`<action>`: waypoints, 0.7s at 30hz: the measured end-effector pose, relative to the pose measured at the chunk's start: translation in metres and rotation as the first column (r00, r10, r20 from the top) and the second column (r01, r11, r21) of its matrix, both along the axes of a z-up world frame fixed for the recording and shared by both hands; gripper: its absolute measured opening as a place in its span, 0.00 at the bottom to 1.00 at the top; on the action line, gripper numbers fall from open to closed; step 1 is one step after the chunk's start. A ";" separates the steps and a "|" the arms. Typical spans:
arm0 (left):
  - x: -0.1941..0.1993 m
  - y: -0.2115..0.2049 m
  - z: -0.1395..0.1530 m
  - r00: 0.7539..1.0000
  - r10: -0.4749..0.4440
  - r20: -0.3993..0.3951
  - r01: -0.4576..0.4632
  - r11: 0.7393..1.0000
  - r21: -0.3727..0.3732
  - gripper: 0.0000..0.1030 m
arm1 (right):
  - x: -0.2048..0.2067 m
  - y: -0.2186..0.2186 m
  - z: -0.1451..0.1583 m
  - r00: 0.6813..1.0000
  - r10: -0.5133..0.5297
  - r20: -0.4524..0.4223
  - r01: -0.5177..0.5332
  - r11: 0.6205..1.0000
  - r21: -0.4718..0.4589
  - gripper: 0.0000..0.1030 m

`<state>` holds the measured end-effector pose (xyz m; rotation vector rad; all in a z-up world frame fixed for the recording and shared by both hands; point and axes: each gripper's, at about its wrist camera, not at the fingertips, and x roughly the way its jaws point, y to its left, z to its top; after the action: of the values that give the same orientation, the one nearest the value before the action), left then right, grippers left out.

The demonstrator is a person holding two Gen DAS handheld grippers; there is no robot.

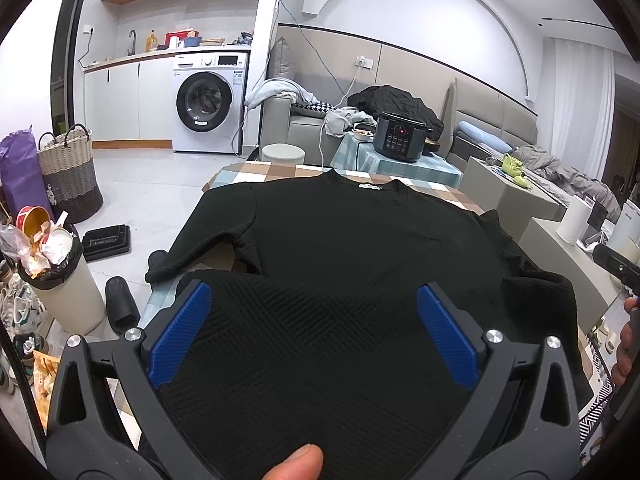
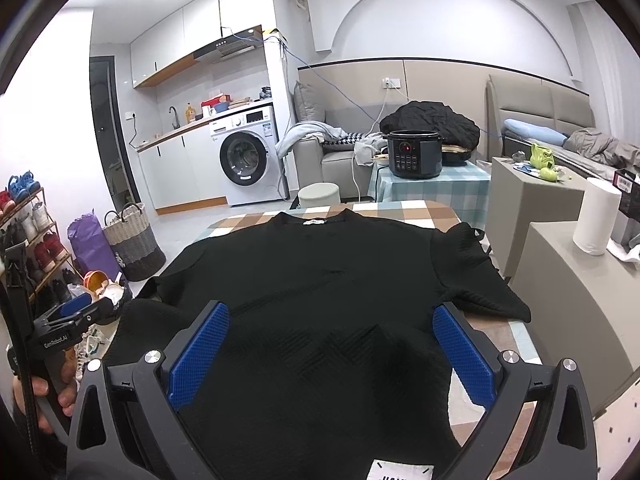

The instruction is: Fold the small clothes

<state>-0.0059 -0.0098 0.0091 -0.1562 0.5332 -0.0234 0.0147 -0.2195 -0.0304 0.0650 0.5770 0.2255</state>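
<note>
A black knit top [image 1: 340, 248] lies spread flat on the checked table [image 1: 256, 172], collar at the far end, sleeves out to both sides. My left gripper [image 1: 314, 300] is open above the near hem, its blue pads [image 1: 180, 332] wide apart over the fabric. The top also shows in the right wrist view [image 2: 320, 280]. My right gripper [image 2: 332, 320] is open too, above the hem further right, blue pads [image 2: 460, 352] apart. The left gripper shows at the left edge of the right wrist view [image 2: 72, 316]. Neither holds cloth.
A full bin [image 1: 60, 276], slippers [image 1: 120, 308] and a woven basket [image 1: 70, 168] stand on the floor to the left. A pressure cooker [image 1: 400, 140] sits on a small table behind. Grey cabinets [image 2: 560, 272] with a paper roll [image 2: 596, 216] stand at the right.
</note>
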 end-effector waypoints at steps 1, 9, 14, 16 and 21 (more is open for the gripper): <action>0.001 0.000 -0.001 1.000 0.002 -0.002 -0.002 1.000 0.001 0.99 | 0.001 0.000 -0.001 1.000 0.001 -0.002 0.000 1.000 0.002 1.00; 0.012 0.001 -0.010 0.999 0.004 -0.034 -0.004 1.000 0.014 0.99 | 0.010 0.000 -0.007 1.000 -0.010 -0.015 0.010 1.000 0.008 1.00; 0.019 0.002 -0.017 0.999 0.015 -0.031 -0.014 0.999 0.036 0.99 | 0.016 -0.001 -0.009 1.000 -0.008 -0.012 0.009 1.000 0.025 1.00; 0.026 0.003 -0.022 0.999 0.020 -0.044 -0.018 0.999 0.041 0.99 | 0.017 -0.001 -0.009 1.000 -0.012 -0.010 0.012 1.000 0.020 1.00; 0.041 0.007 -0.029 0.997 0.022 -0.070 -0.020 0.999 0.031 0.99 | 0.025 -0.002 -0.007 1.000 -0.005 -0.017 0.006 1.000 0.011 1.00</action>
<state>0.0355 -0.0033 -0.0199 -0.1334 0.6020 0.0105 0.0401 -0.2214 -0.0372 0.0788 0.5920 0.2228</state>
